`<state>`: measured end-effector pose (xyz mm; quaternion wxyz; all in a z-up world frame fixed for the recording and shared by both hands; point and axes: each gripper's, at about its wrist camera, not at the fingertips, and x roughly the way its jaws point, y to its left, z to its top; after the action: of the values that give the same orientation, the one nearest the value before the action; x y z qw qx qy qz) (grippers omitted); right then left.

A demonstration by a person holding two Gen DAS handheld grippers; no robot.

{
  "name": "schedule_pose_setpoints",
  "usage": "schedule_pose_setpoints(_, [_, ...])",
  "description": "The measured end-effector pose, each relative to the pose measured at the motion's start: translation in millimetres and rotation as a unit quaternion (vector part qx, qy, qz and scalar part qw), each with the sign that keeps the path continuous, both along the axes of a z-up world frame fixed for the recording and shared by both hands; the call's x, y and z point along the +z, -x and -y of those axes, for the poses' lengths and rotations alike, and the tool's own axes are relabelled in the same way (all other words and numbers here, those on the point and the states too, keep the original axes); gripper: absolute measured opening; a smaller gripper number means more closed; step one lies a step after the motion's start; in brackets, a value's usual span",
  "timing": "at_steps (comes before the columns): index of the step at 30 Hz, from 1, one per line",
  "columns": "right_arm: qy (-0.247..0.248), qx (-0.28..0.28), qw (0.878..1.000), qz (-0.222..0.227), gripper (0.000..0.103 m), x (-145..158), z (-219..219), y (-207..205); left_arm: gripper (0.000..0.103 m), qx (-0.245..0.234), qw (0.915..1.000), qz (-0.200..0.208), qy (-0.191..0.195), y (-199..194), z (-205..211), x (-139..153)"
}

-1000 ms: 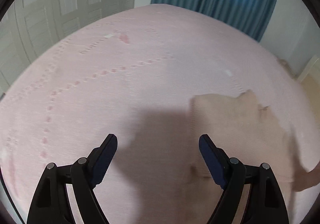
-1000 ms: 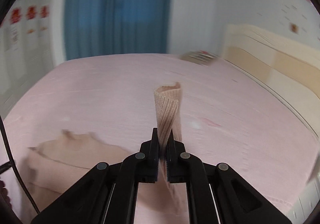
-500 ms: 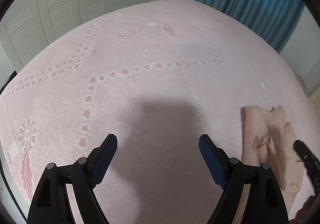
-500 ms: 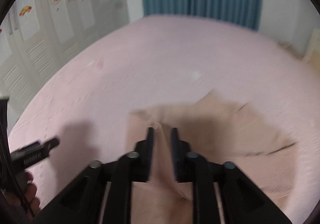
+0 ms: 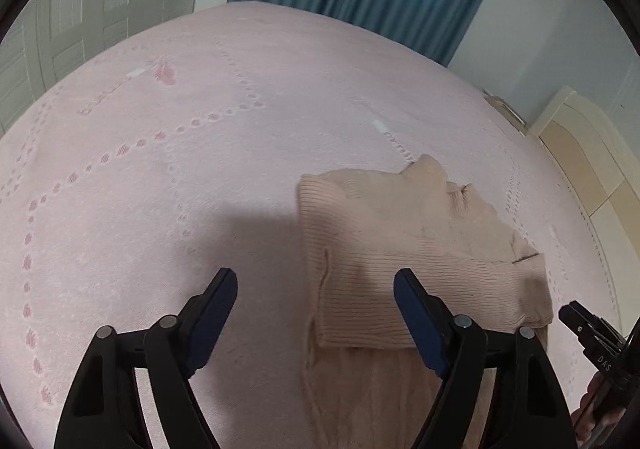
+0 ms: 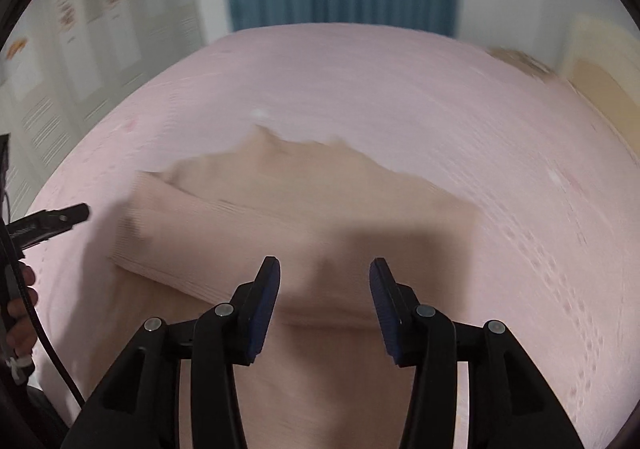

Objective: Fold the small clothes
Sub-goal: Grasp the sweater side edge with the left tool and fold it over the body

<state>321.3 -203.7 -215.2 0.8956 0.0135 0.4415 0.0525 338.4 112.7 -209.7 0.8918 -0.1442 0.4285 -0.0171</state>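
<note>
Left wrist view: the left gripper (image 5: 315,289) stands well open with nothing between its pads; its jaws have just been closing a little, on nothing but air. The sweater (image 5: 420,249), a beige ribbed knit, lies on the pink bed (image 5: 200,177) ahead of the jaws and to their right. Its folded-over sleeve crosses just in front of the right-hand pad, and the left edge of the cloth falls inside the gap, nearer that pad than the other. Left of the jaws there is only bare bedcover. The tip of the right gripper (image 5: 588,333) shows past the cloth, far right of the jaws.

Right wrist view, blurred: the right gripper (image 6: 325,281) is partly open and holds nothing; its jaws have just been opening, with the sweater (image 6: 304,209) under and ahead of them but not pinched. The cloth spreads both ways from the gap, its banded sleeve off to the left. Further left the left gripper (image 6: 52,225) pokes in, a hand (image 6: 20,313) behind it.

The knit looks light, soft and limp, so it should drape and sag once lifted, and stretch if dragged. It is not fragile or slippery. I would pinch a doubled edge or a hem corner, one on each side, rather than the flat middle, where the pads would only slide over it.
</note>
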Motion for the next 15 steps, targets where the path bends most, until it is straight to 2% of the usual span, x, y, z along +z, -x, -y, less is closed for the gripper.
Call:
schedule_pose_setpoints(1, [-0.01,-0.021,1.0,-0.008,0.046,-8,16,2,0.07,-0.002,1.0,0.002,-0.002,-1,3,-1])
schedule_pose_setpoints(3, [-0.021,-0.052,0.998,-0.039,0.046,-15,32,-3,0.056,-0.011,0.9999,-0.002,-0.002,-6,10,-8])
schedule_pose_setpoints(5, [-0.052,-0.059,0.996,-0.05,0.046,-16,42,-9,0.05,-0.022,0.9997,-0.006,-0.005,-8,16,-11])
schedule_pose_setpoints(7, [-0.074,-0.054,0.995,-0.047,0.046,-12,47,-9,0.05,-0.026,0.9996,-0.007,-0.007,-12,19,-15])
schedule_pose_setpoints(12, [-0.036,-0.042,0.998,-0.027,0.046,1,41,2,0.047,-0.024,0.9996,-0.014,-0.003,-21,25,-26])
schedule_pose_setpoints(15, [-0.042,-0.039,0.998,-0.031,0.046,3,47,2,0.042,-0.033,0.9987,-0.01,-0.036,-23,35,-30])
